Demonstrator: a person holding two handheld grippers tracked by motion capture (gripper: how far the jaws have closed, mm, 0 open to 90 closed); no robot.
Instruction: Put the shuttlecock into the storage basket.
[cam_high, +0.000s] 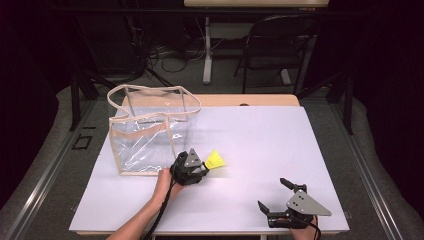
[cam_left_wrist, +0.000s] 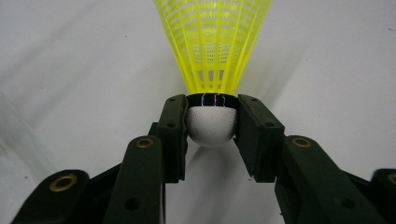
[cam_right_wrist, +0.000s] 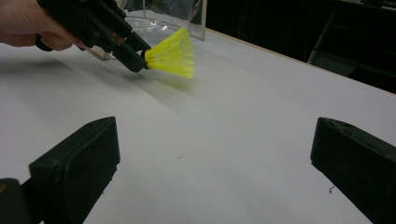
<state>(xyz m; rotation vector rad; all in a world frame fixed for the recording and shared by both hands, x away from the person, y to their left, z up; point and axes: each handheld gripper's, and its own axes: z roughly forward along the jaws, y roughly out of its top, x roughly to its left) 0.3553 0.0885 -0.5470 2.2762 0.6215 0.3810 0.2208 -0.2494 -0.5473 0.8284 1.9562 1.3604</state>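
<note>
Yellow plastic shuttlecock (cam_left_wrist: 212, 44) sat clamped by its white cork in your left gripper's (cam_high: 201, 166) jaws above the tabletop (cam_high: 260, 145), beside the clear plastic bag (cam_high: 150, 131), not yet inside, right gripper's (cam_high: 277, 197) jaws apart.

The yellow shuttlecock (cam_left_wrist: 212, 46) is cut off by the top edge of the left gripper view, so its skirt rim is out of frame, and the pads of the left gripper (cam_left_wrist: 211, 122) cover both sides of its white cork. In the right gripper view the clear bag (cam_right_wrist: 163, 14) is cut off by the top edge. In the high view the hand holding the right gripper (cam_high: 274, 201) is cut off by the bottom edge.
</note>
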